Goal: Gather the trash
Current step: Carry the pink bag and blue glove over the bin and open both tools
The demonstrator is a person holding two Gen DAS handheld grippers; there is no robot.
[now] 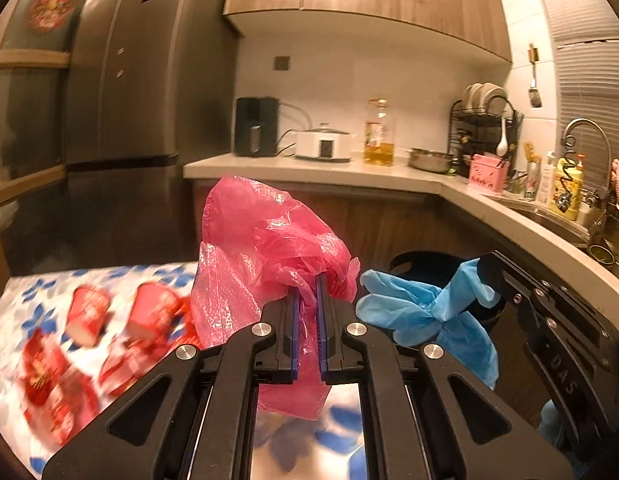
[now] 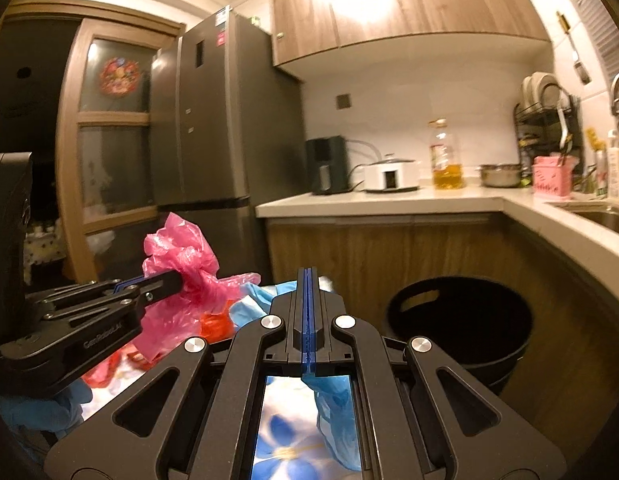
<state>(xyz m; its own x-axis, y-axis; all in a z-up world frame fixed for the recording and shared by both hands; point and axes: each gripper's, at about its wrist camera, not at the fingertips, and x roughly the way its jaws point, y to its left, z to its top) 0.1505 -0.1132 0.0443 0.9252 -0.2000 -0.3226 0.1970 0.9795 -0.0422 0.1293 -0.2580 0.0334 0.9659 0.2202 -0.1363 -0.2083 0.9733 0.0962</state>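
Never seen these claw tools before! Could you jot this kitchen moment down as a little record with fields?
Place: kitchen, flower-print table
Left gripper: shut on pink plastic bag
Right gripper: shut on blue glove
Bin: black bucket, on the floor by the counter
Left on table: red paper cups, red wrappers, blurred

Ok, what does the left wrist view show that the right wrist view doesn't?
Only the left wrist view shows the red paper cups lying on the floral tablecloth, the blue glove spread out in full, and the faucet over the sink.

Only the right wrist view shows the whole black bin on the floor and the door beside the fridge.

Both show the pink plastic bag clamped in the left gripper, the right gripper shut on the glove, the fridge and the countertop.
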